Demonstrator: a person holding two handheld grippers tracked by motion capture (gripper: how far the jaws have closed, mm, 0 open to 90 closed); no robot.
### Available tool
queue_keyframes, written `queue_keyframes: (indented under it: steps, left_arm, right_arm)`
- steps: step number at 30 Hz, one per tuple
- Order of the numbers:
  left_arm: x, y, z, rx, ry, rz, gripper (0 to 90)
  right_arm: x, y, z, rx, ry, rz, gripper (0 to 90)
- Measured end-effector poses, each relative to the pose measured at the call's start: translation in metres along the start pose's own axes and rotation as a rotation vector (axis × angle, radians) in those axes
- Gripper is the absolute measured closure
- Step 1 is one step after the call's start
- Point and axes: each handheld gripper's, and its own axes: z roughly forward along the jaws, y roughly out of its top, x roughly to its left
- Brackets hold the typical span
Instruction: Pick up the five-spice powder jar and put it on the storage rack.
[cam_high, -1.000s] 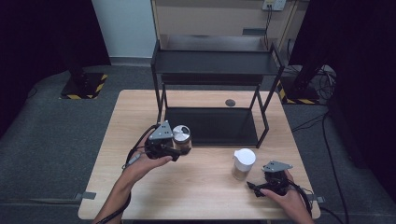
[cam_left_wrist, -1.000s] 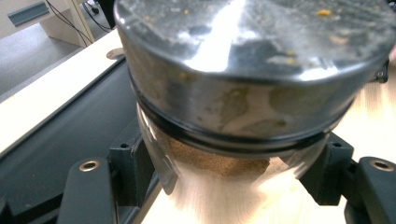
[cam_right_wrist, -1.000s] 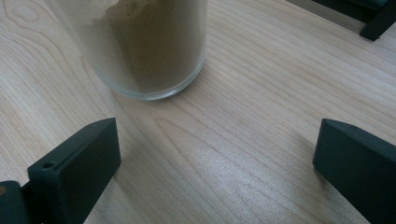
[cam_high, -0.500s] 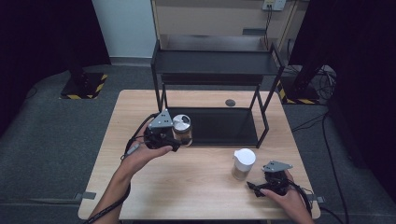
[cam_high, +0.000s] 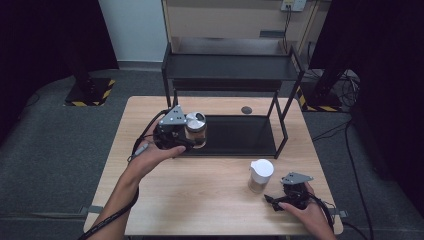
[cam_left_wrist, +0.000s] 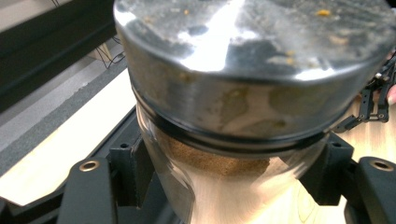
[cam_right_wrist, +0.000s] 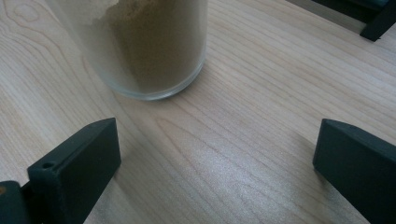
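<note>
A: Height is what changed in the high view. We see the left gripper (cam_high: 187, 134) farther from us and higher than a second ago, carrying the steel-lidded jar (cam_high: 195, 129) over the near left corner of the black shelf rack (cam_high: 235, 75). We judge the lift done and the placing on the rack next.

B: And the jar's axis?

A: Upright, lid up, leaning only slightly. The right gripper (cam_high: 272, 200) rests low at the near right, just beside the white-lidded jar (cam_high: 261, 175) standing on the table (cam_high: 200, 200).

B: Left gripper view?

A: Jaws closed on the glass below the lid (cam_left_wrist: 252, 60), one on each side; brown powder inside, long axis running bottom to top.

B: Right gripper view?

A: Jaws spread wide and empty, the powder jar's base (cam_right_wrist: 140, 56) just beyond them, untouched.
</note>
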Motion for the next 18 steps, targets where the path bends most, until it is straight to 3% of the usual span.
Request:
queue_keyframes:
  steps: [18]
  left_arm:
    - [0.011, 0.040, -0.006, -0.022, 0.003, 0.005, 29.7]
  right_arm:
    - [0.000, 0.000, 0.000, -0.001, 0.000, -0.001, 1.5]
